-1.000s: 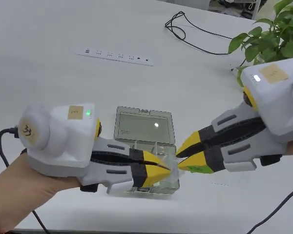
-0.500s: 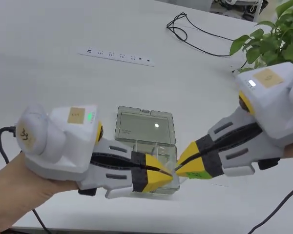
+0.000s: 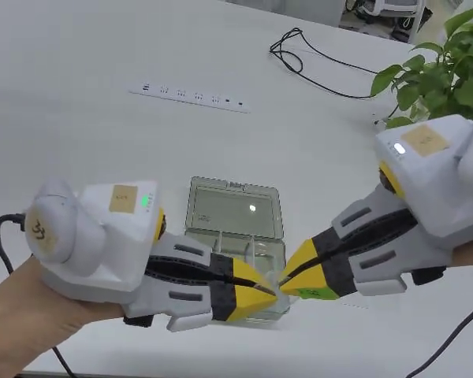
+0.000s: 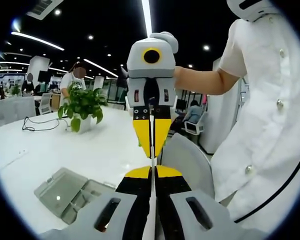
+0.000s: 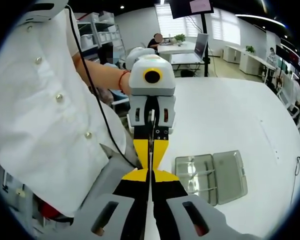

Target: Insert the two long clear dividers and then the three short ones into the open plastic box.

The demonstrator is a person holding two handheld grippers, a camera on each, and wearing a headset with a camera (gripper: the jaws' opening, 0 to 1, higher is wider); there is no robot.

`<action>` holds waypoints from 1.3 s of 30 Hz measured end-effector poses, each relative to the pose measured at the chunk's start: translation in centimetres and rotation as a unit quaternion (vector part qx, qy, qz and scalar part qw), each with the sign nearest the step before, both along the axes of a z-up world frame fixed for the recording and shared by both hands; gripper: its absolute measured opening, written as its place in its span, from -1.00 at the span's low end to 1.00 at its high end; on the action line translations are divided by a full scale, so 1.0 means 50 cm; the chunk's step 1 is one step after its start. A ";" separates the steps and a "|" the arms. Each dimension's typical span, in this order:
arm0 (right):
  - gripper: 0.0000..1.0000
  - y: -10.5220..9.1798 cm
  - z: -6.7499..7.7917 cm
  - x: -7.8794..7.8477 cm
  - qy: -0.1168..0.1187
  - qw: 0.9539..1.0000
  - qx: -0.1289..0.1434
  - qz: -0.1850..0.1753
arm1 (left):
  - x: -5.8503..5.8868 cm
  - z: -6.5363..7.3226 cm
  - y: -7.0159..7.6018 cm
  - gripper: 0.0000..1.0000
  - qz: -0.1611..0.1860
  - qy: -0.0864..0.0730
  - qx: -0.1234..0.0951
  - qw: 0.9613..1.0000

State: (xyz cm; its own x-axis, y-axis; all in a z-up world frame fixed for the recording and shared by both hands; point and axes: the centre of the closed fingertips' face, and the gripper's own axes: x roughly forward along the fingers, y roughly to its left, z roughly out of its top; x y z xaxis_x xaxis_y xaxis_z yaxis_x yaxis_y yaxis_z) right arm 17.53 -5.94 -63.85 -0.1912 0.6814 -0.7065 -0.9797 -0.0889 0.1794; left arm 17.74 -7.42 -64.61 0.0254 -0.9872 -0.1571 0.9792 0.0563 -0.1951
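White tabletop (image 3: 94,157), matte and mostly bare, in an open-plan office with ceiling light strips, desks and other people far back. On the far side lay a white power strip (image 3: 193,95) and a looped black cable (image 3: 299,49), with a leafy green potted plant (image 3: 445,75) at the far right corner.

The open clear plastic box (image 3: 235,206) sat near the table's near edge, its lid flat on the table behind the base. There was wide free surface to its left and beyond it, and less on the near side.

The left gripper (image 3: 262,293) and right gripper (image 3: 290,280) met tip to tip over the front end of the base. Both pairs of yellow jaws were pressed together on a thin clear divider (image 3: 280,281) (hard to make out from above).

The left gripper view gave the divider (image 4: 152,163) edge-on as a pale line from the left gripper (image 4: 152,170) into the right gripper (image 4: 151,154). The box (image 4: 72,192) lay low left there and the plant (image 4: 82,105) behind.

The right gripper view looked the other way. The right gripper (image 5: 150,172) faced the left gripper (image 5: 150,161), with the person's white buttoned shirt (image 5: 50,100) alongside. The box (image 5: 230,175) showed partitions already crossing its base, where the head view had the grippers covering its front.
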 end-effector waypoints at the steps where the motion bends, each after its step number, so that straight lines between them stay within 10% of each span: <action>1: -0.95 0.001 0.000 0.000 -0.001 1.000 0.000 0.000 | 0.000 -0.001 0.001 -1.00 0.000 0.001 0.000 1.000; 39: -0.95 0.036 -0.006 0.082 -0.037 0.999 0.008 -0.038 | 0.045 -0.082 0.103 0.00 0.112 0.032 0.047 0.992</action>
State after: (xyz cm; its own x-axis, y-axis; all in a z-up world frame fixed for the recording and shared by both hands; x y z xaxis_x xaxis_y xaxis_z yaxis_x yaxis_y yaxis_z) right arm 21.65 -4.16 -64.12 -0.0856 0.7027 -0.7063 -0.9943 -0.0151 0.1055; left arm 20.01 -2.26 -68.72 0.2298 -0.9389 -0.2563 0.9259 0.2921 -0.2396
